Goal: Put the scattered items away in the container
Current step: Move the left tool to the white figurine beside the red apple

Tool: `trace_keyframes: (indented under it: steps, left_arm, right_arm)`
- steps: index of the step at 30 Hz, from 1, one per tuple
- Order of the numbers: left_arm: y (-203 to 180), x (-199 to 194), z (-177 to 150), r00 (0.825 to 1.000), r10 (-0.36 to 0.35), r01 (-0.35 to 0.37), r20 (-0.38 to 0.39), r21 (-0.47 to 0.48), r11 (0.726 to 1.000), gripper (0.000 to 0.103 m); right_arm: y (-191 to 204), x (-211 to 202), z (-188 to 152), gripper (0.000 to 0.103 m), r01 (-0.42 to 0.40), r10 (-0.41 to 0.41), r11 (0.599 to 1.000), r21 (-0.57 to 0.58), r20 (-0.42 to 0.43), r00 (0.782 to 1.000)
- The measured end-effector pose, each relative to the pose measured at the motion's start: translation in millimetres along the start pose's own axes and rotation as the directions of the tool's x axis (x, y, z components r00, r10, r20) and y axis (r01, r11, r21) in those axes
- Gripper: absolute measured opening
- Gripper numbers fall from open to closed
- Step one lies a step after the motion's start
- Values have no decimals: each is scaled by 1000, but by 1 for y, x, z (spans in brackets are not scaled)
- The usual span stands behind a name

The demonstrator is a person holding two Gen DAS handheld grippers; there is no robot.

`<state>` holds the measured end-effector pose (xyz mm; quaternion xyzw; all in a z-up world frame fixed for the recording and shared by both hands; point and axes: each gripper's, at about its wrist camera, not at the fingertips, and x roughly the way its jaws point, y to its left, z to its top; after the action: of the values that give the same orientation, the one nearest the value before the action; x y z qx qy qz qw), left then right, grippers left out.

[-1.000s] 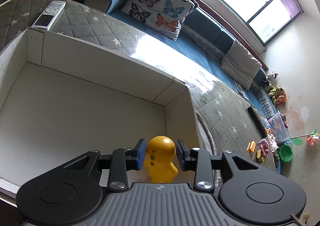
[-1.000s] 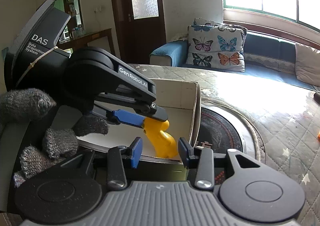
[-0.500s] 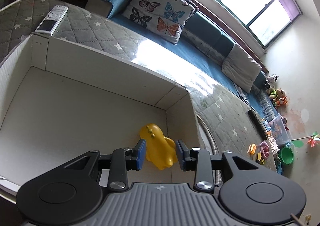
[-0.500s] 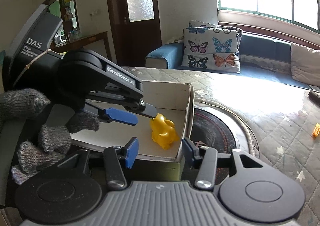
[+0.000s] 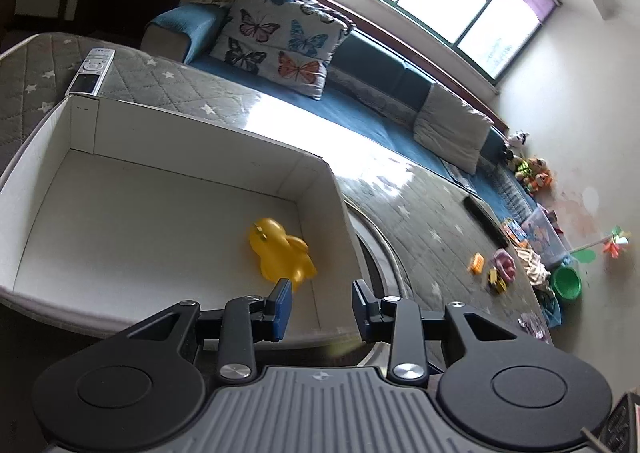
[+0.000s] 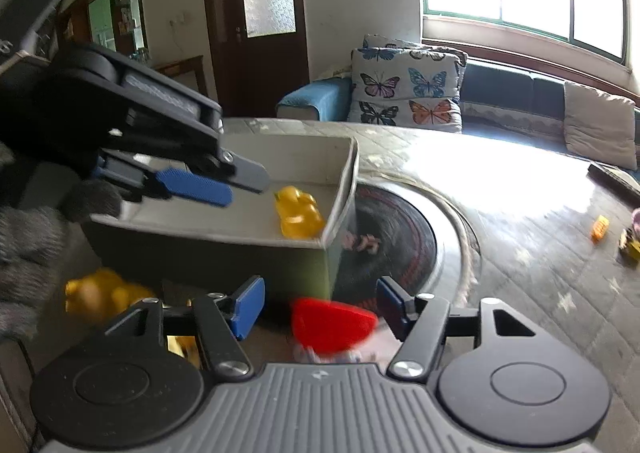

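The yellow duck [image 5: 280, 251] lies on its side on the floor of the white cardboard box [image 5: 200, 157], close to the box's right wall and near the front edge. The left gripper [image 5: 322, 303] hangs just above and in front of it, its blue-padded jaws spread apart with nothing between them; the duck sits clear of both pads.

From the other side, the right gripper [image 6: 320, 307] is lower, down by the outside of the box, jaws wide open and empty too. Between its fingers, on the quilted grey cover [image 6: 520, 253], lies a red toy [image 6: 332, 327] (blurred, so I can't say what it is). A second yellow toy [image 6: 102, 295] sits on the cover to the left of it, just outside the box wall, also blurred. A hand in a grey knitted glove [image 6: 24, 237] grips the left tool at the edge of that view.

Further off across the cover lie a few small toys, an orange block [image 5: 477, 263] and a small yellow vehicle [image 5: 496, 279] among them. A remote control [image 5: 92, 71] rests beyond the box's far corner.
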<state>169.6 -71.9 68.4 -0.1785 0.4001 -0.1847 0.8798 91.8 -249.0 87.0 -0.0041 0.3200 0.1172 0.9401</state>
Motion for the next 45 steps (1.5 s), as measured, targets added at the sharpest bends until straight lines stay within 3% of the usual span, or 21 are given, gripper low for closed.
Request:
trace_keyframes:
  steps: [8, 26, 32, 37, 45]
  left_arm:
    - [-9, -9, -27, 999, -25, 26, -42, 18, 1000, 36]
    - [-26, 15, -52, 985, -64, 68, -159, 18, 998, 36]
    - [-29, 27, -58, 979, -57, 62, -197, 21, 998, 36]
    - [-28, 32, -60, 977, -49, 53, -206, 18, 998, 36]
    - [-27, 32, -60, 978, -51, 53, -201, 7, 999, 36]
  right_arm:
    - [-3, -9, -23, 65, 12, -11, 1000, 20, -31, 999]
    - [2, 8, -44, 63, -2, 4, 1000, 27, -76, 997]
    - [5, 10, -45, 54, 6, -5, 1000, 16, -65, 998]
    - [4, 9, -45, 36, 9, -8, 1000, 16, -59, 998]
    - [4, 5, -45, 35, 4, -2, 1000, 31, -54, 999]
